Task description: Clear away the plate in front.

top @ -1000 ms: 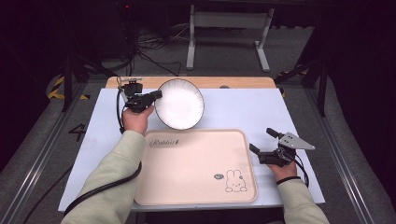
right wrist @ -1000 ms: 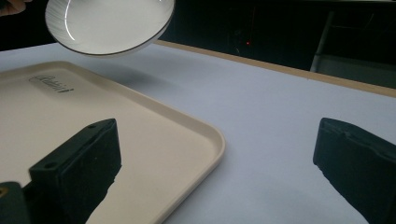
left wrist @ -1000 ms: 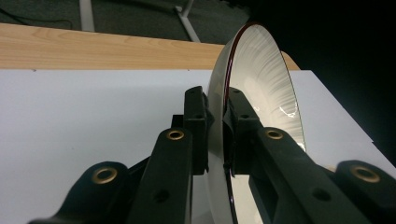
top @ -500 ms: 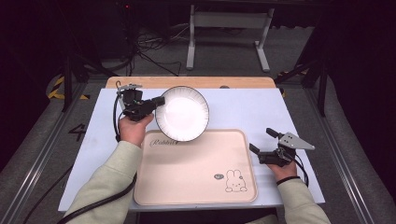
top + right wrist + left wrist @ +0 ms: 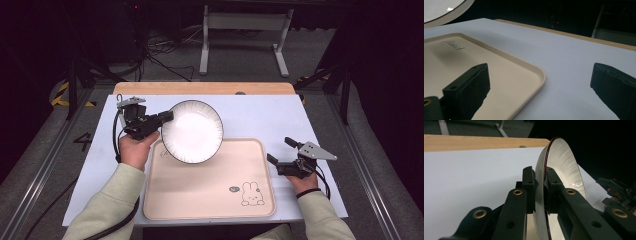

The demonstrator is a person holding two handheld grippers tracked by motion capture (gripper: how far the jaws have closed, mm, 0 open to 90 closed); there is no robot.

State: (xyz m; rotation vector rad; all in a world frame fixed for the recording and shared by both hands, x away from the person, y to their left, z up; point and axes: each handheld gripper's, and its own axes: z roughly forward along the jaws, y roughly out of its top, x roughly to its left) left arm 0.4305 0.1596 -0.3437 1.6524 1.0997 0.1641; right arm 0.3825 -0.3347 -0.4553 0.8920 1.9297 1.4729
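- Plate in the air, folks: white, dark-rimmed, tilted, hanging over the far left corner of the tray with part of it out over the white table.
- Left gripper has it by the rim at the plate's left edge; in the left gripper view the jaws are pinched nearly shut, one pad on each face of the thin plate wall.
- Right gripper sits on the table just beside the tray's right edge, jaws spread wide and holding nothing; in the right gripper view the tray's corner lies between them, untouched.
- Tray carries a small rabbit drawing near its near right corner, and its surface is bare.
- Step in hand, as I read it: carrying the plate across to set it down on the tray, the transfer about midway.
- Next move calls for bringing the plate further over the tray's middle, levelling it out of that tilt, lowering until the base sits flat, and only then easing the jaws apart.
- Watch the thin rim grip: a tilted plate could swing or slip if lowered quickly.
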